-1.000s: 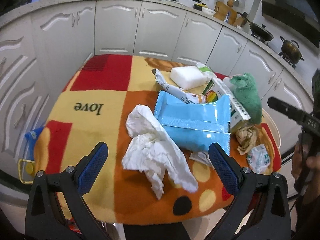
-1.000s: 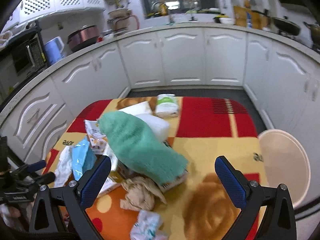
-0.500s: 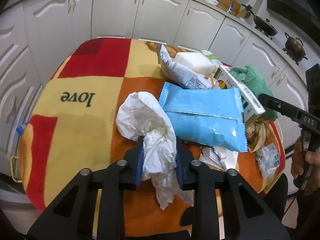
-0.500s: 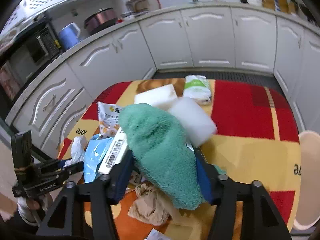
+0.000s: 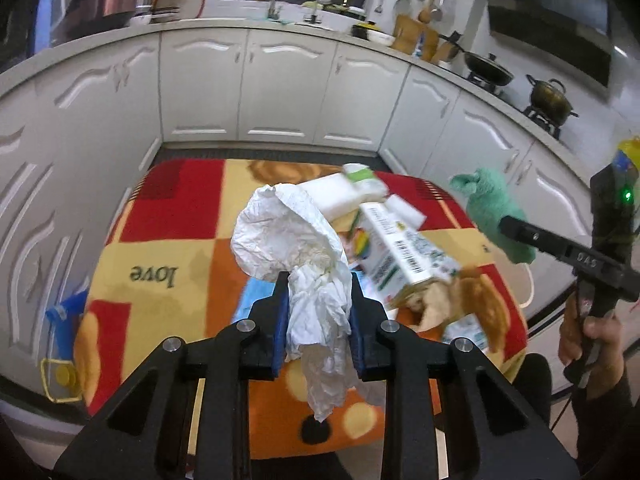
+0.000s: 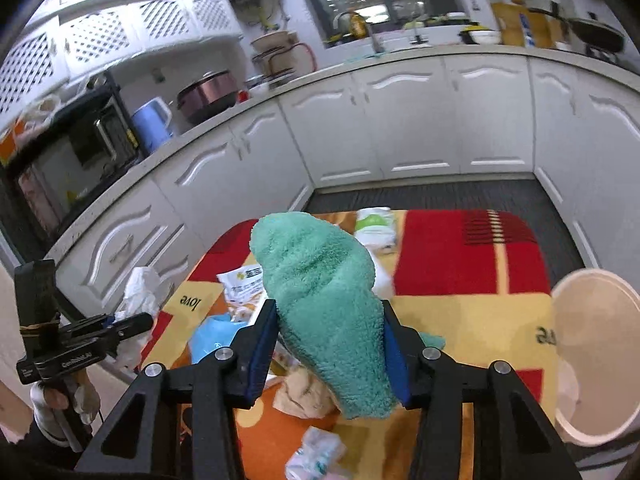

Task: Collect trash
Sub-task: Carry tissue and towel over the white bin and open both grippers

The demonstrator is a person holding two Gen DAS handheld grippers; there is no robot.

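Left wrist view: the left gripper (image 5: pixel 319 312) has its jaws clenched on a crumpled white tissue (image 5: pixel 292 240), lifted above the tabletop (image 5: pixel 168 240)

Right wrist view: the right gripper (image 6: pixel 329 344) jaws are closing, pressing a green towel (image 6: pixel 320 300), beside a beige bin (image 6: pixel 596 364)

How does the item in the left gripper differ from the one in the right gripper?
The left gripper pinches a thin, crumpled white tissue; the right gripper, jaws closing, grips a thick, fuzzy green towel. The tissue dangles in wrinkled folds, while the towel is a plump roll. Both are lifted above the patterned tablecloth.
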